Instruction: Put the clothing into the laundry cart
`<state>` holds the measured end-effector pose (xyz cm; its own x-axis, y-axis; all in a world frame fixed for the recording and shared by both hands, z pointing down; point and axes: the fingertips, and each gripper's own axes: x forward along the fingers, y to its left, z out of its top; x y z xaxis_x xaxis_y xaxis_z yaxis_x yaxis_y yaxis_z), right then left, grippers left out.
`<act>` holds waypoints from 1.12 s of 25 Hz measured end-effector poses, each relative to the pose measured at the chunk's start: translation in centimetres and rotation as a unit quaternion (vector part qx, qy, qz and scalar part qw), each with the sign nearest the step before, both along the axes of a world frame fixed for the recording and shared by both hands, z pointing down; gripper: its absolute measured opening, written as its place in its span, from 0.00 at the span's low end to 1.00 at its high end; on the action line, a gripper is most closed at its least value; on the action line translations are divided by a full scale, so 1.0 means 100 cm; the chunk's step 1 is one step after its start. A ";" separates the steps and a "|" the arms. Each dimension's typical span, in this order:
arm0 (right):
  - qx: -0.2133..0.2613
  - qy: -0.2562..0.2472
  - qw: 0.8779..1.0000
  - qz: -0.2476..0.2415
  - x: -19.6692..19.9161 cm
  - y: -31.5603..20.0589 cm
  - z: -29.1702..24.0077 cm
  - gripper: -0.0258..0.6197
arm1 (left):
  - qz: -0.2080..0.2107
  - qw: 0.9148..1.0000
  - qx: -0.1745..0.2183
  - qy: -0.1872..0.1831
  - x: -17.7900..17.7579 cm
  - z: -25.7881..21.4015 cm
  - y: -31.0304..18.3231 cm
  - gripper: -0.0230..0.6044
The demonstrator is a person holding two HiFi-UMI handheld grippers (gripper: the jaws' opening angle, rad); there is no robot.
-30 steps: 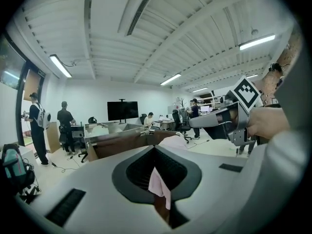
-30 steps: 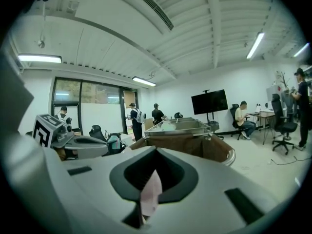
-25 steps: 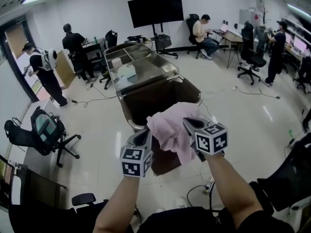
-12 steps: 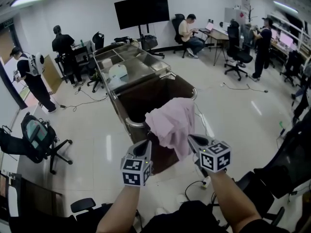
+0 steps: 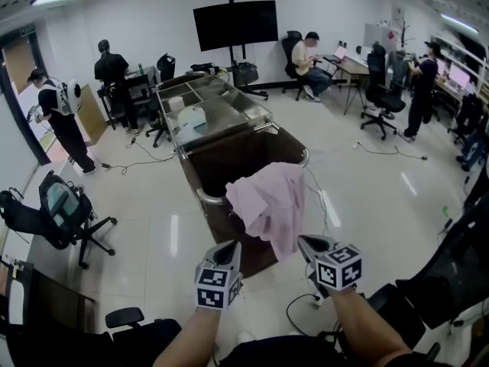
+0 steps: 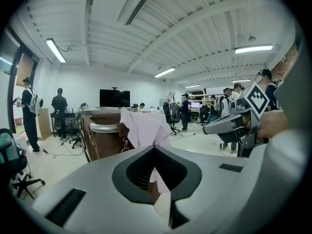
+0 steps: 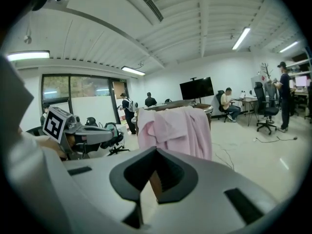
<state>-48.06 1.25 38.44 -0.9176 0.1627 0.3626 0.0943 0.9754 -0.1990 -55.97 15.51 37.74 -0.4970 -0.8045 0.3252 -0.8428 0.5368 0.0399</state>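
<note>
Office floor (image 5: 137, 197): pink garment (image 5: 269, 205) hangs over the rim of the laundry cart (image 5: 229, 159).

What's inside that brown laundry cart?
Only dark inner walls show in the laundry cart; the pink garment hangs over its near rim, hiding that corner.

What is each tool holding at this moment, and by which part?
Nothing. Left tool and right tool are shut, empty; the pink garment hangs over the laundry cart rim.
</note>
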 end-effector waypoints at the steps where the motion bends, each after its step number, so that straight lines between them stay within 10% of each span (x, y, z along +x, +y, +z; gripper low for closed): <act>1: 0.003 0.001 1.000 -0.008 0.003 0.001 0.000 0.04 | -0.004 1.000 -0.002 0.002 0.004 0.002 -0.001 0.04; 28: -0.018 0.006 0.998 -0.051 0.021 -0.006 0.016 0.04 | -0.033 0.999 -0.023 0.011 0.043 0.023 -0.011 0.04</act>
<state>-45.93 0.65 40.07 -0.8909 0.2691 0.3658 0.1908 0.9528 -0.2362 -51.71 14.46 40.08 -0.5409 -0.7540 0.3727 -0.8046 0.5929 0.0318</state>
